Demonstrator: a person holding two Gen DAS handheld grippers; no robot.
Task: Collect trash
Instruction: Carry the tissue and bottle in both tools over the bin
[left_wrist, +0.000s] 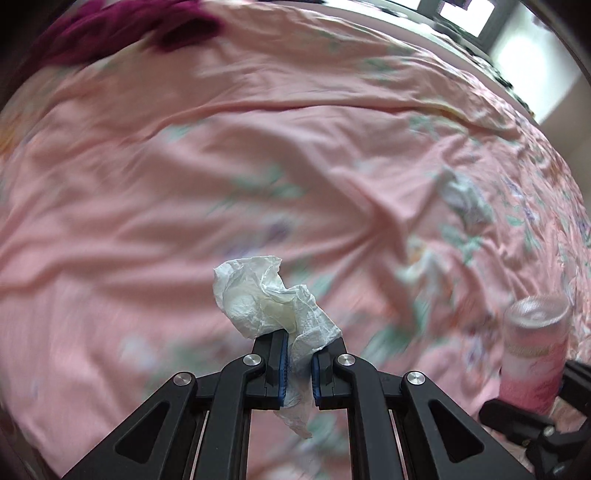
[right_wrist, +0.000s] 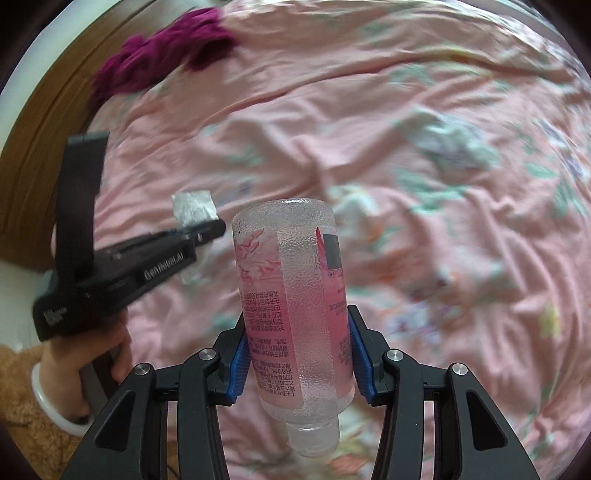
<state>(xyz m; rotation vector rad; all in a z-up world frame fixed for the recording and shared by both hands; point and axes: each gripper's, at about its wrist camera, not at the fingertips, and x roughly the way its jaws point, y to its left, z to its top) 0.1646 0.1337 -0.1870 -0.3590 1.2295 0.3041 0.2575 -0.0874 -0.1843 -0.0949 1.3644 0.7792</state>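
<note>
White tissue (left_wrist: 273, 299) clamped in left hand-held gripper (left_wrist: 300, 360); right hand-held gripper (right_wrist: 297, 354), angled down, clasps inverted bottle (right_wrist: 291, 295).

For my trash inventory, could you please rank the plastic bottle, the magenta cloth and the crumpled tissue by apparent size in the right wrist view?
1. plastic bottle, though nearness to the camera inflates it
2. magenta cloth
3. crumpled tissue

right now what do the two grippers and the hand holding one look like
Both grippers, left and right, are black linkages with silver pivot bolts and ribbed blue pads. The left body carries white lettering. The left hand wears a white bangle and fuzzy tan sleeve.
</note>
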